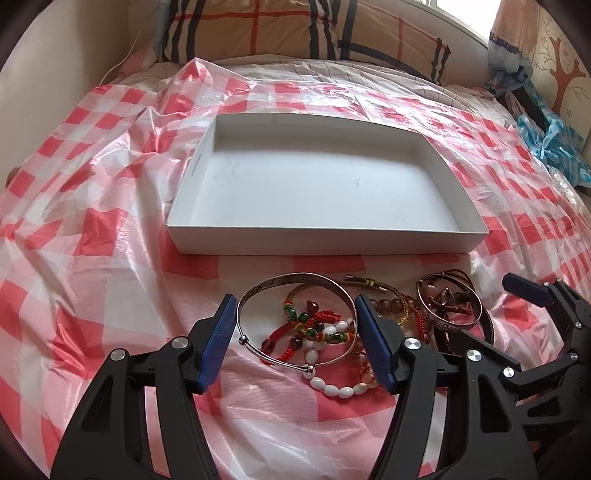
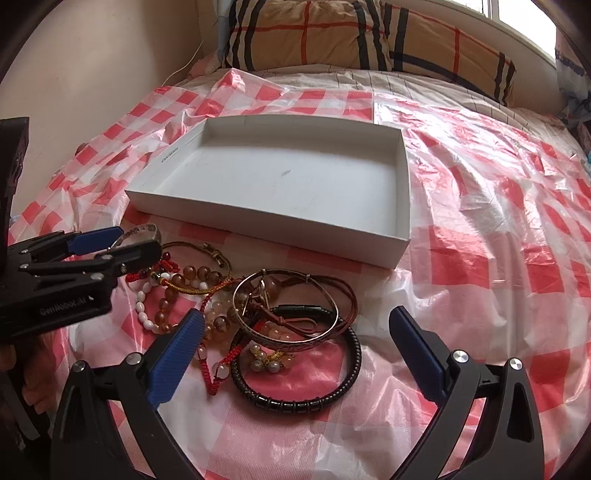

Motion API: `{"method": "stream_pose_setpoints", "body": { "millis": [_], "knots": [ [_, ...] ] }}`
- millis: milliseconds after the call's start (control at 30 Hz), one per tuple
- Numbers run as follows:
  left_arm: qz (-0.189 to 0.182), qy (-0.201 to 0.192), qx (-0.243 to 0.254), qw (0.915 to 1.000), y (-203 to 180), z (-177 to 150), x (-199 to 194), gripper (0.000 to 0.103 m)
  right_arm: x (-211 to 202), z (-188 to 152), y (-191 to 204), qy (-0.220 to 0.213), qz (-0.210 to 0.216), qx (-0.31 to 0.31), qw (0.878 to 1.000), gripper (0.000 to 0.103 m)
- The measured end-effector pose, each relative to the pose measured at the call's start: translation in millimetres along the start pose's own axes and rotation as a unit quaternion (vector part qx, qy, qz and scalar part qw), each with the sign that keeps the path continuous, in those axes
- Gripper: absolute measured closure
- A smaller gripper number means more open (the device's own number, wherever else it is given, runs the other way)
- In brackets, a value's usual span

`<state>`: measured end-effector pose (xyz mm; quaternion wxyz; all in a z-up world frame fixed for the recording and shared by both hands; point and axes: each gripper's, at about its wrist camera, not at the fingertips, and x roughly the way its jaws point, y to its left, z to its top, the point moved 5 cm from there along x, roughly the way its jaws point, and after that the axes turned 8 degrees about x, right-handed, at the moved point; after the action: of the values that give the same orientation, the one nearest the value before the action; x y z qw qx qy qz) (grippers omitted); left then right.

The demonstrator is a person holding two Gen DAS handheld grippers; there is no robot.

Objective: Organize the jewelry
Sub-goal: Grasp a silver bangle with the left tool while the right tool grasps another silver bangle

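Lot laid out on a bed under a red-and-white checked plastic sheet [image 1: 92,258]; two tan plaid pillows [image 1: 258,29] along the top of the frame, cut off by the upper edge.

- Shallow white cardboard box [image 1: 325,242], centre frame, nothing inside. One line of small dark print on the left rim [image 1: 194,168], too small to read in either view.
- Plain silver bangle [image 1: 295,277] with two small sliding beads, lower centre of the left wrist view. Clenched across its width by the left tool [image 1: 295,310], one blue pad on each side. In the right wrist view only a short arc shows, the rest hidden behind the finger.
- Remaining jewellery heaped just below the box, none of it inside. Heavily overlapped, exact count not determinable.
- Red knotted cord bracelet with green and dark beads [image 1: 321,317], lying inside the bangle's ring.
- White oval-bead bracelet [image 1: 338,390], partly covered by the left tool's right finger.
- Amber glass-bead bracelet [image 2: 171,291], partly behind the right tool's left finger.
- Patterned copper-toned bangle [image 2: 288,338], resting on a black braided cord bracelet [image 2: 295,402].
- Thin brown leather cord [image 2: 347,295], tangled, ends not traceable.
- Right tool [image 2: 295,314] released, fingers spread wide above the black bracelet and the copper-toned bangle, gripping nothing.
- Raised lettering on the left tool's body [image 2: 62,310], left edge of the right wrist view; blurred, not reliably readable.
- Crumpled blue plastic [image 1: 554,144], right edge, cut off.
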<state>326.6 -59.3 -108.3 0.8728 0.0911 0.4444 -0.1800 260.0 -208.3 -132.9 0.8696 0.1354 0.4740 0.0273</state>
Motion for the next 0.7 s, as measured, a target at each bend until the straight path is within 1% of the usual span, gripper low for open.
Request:
{"method": "stream_pose_setpoints", "body": {
  "millis": [67, 133, 167, 267, 467, 567, 700],
  "knots": [
    [-0.002, 0.000, -0.010, 1.0000, 5, 1, -1, 0.041, 4, -1, -2, 0.007, 0.006, 0.005, 1.000, 0.007],
    [-0.003, 0.001, -0.011, 0.9999, 6, 1, -1, 0.041, 7, -1, 0, 0.010, 0.006, -0.002, 1.000, 0.008],
    [-0.004, 0.001, -0.011, 0.9999, 6, 1, -1, 0.041, 8, -1, 1, 0.010, 0.006, -0.006, 1.000, 0.010],
    [-0.007, -0.001, -0.010, 0.9999, 5, 1, -2, 0.041, 18, 1, 4, 0.023, 0.010, -0.010, 1.000, 0.026],
    [-0.009, -0.002, -0.009, 0.9999, 3, 0, -2, 0.041, 28, 5, 3, 0.034, 0.018, -0.004, 0.999, 0.026],
    [-0.008, -0.001, -0.004, 1.0000, 0, 0, -1, 0.041, 29, 6, 4, 0.039, 0.030, -0.004, 0.999, 0.036],
    [-0.006, -0.001, -0.001, 1.0000, -1, 0, 0, 0.041, 22, 7, 2, 0.032, 0.034, 0.001, 0.999, 0.038]
  ]
}}
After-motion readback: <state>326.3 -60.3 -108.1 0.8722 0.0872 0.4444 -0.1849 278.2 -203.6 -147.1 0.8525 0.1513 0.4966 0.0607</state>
